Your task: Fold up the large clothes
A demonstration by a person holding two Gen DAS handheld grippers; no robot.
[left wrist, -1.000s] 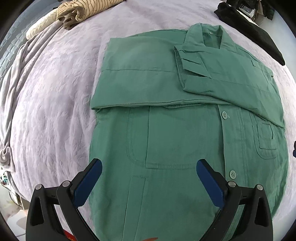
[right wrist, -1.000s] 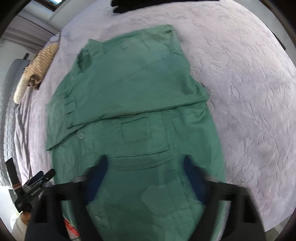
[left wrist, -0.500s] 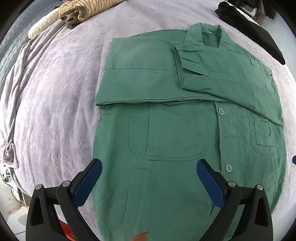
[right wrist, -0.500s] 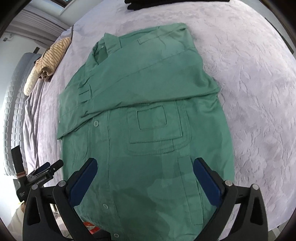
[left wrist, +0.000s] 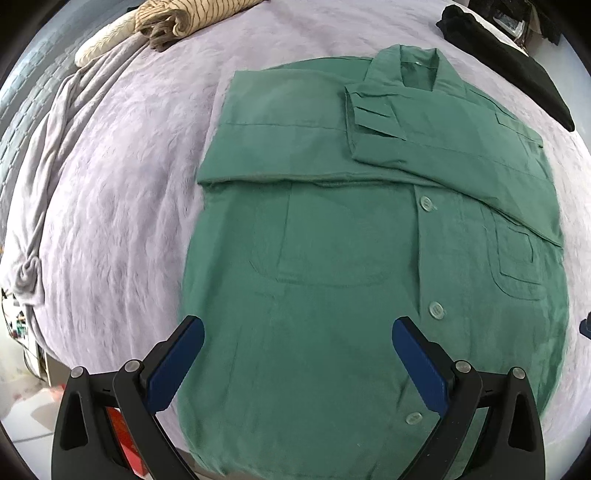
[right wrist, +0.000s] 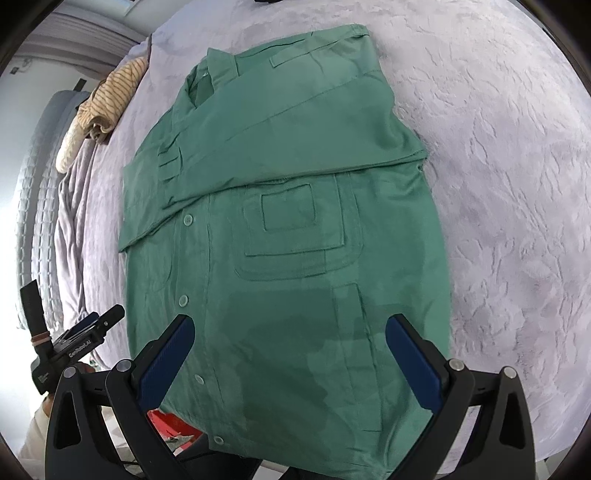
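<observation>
A large green button-up shirt lies flat on the lilac bedspread, front up, both sleeves folded across the chest below the collar. It also shows in the right wrist view. My left gripper is open and empty, hovering over the shirt's lower left part near the hem. My right gripper is open and empty over the lower right part of the shirt. The left gripper shows in the right wrist view at the left edge.
A striped beige garment lies rolled at the far left of the bed, next to a bunched grey blanket. A black garment lies at the far right. The bed's near edge runs just under the shirt hem; something red sits below it.
Both grippers have pulled back toward the shirt's hem, so more of the lower shirt shows. The right wrist view has swung right. Both stay open. The shirt has not moved.
</observation>
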